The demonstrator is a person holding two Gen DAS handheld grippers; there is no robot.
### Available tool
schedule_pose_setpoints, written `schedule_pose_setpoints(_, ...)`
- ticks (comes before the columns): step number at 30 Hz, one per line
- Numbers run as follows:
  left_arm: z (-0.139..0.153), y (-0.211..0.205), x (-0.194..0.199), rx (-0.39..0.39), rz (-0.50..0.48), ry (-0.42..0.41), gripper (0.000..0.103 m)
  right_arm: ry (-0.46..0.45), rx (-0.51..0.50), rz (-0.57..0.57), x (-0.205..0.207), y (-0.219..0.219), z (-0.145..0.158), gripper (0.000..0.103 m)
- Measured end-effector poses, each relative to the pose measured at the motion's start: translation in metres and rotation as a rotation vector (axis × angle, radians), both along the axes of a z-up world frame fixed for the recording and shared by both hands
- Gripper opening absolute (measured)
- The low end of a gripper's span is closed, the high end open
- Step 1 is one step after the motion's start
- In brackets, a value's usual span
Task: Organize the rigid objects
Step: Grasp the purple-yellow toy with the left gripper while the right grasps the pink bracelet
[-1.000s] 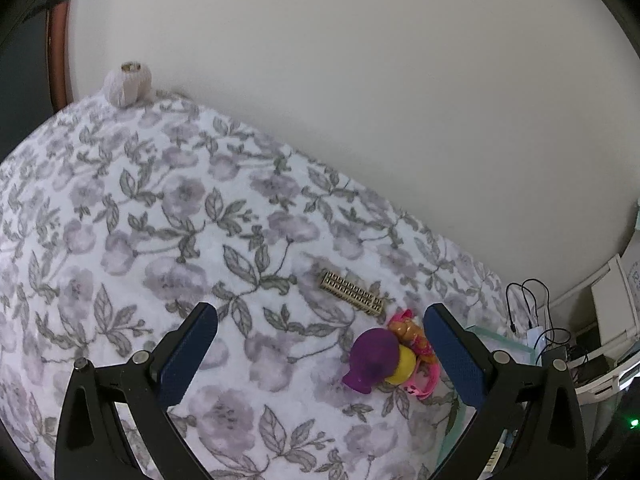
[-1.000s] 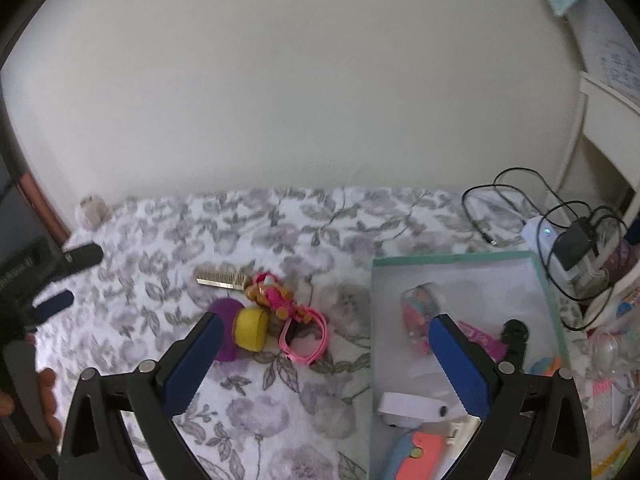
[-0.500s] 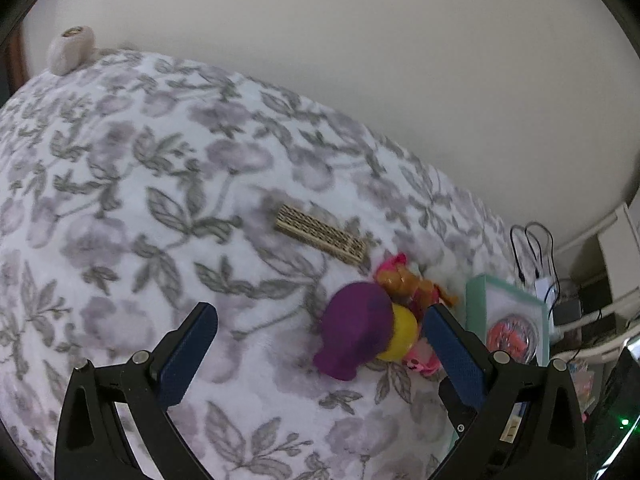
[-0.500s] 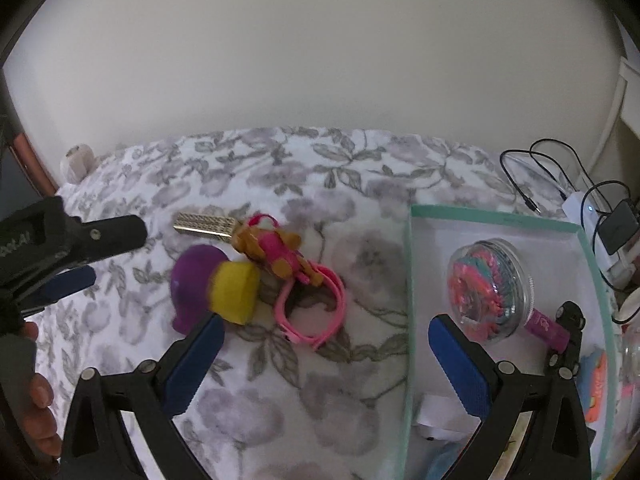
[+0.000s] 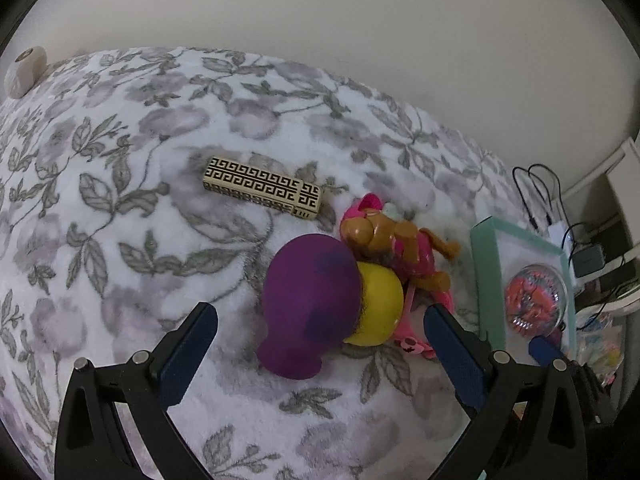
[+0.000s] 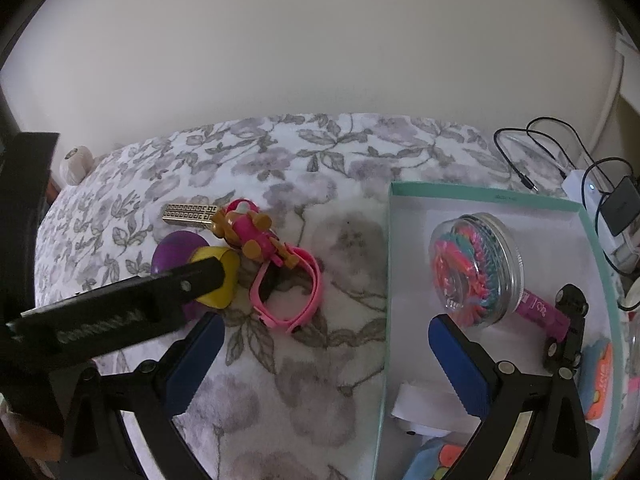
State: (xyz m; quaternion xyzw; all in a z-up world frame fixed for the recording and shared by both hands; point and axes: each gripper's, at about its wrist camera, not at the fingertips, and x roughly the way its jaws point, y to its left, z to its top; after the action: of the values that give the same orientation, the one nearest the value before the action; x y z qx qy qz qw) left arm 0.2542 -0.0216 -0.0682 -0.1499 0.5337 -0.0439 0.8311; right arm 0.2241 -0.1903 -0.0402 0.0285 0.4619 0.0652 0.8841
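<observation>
A purple and yellow toy [image 5: 312,304] lies on the floral bedspread [image 5: 120,160], low between the open fingers of my left gripper [image 5: 320,316] without touching them. Beside it are a brown and pink toy figure [image 5: 400,244], a pink wristband [image 6: 288,292] and a gold patterned box [image 5: 262,192]. My right gripper [image 6: 326,328] is open and holds nothing; it hovers over the bedspread near the left wall of the teal tray [image 6: 480,194]. The left gripper's arm [image 6: 120,312] crosses the right wrist view and covers part of the purple toy [image 6: 172,256].
The tray holds a clear round case of coloured bands [image 6: 476,264], a pink tube [image 6: 544,312], a black clip [image 6: 572,320] and a white piece [image 6: 412,404]. Cables and a charger [image 6: 616,208] lie past the tray. A white ball-like object [image 5: 24,68] sits by the wall.
Both grippers have moved in closer to the toy cluster. The left one now stands around the purple and yellow toy. Nothing has been picked up.
</observation>
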Motion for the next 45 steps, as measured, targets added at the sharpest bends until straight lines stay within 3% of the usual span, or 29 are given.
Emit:
schedule_pose_setpoints(4, -0.004, 0.000, 0.001, 0.056, 0.024, 0.005, 0.103, 0.002, 0.000, 0.009, 0.000, 0.002, 0.000, 0.103)
schedule_pose_setpoints(9, -0.005, 0.017, -0.002, -0.009, 0.079, 0.003, 0.103, -0.001, 0.015, 0.032, 0.001, 0.005, -0.002, 0.103)
schedule_pose_setpoints(18, -0.002, 0.020, -0.004, 0.004, 0.095, -0.022, 0.103, -0.027, 0.006, 0.060, 0.004, 0.016, -0.009, 0.102)
schedule_pose_setpoints(23, -0.002, 0.017, -0.004, 0.014, 0.081, -0.027, 0.103, -0.067, -0.061, 0.064, 0.005, 0.024, -0.008, 0.083)
schedule_pose_setpoints(45, -0.005, 0.016, -0.003, 0.004, 0.077, -0.019, 0.103, -0.041, -0.089, 0.060, 0.022, 0.038, -0.038, 0.072)
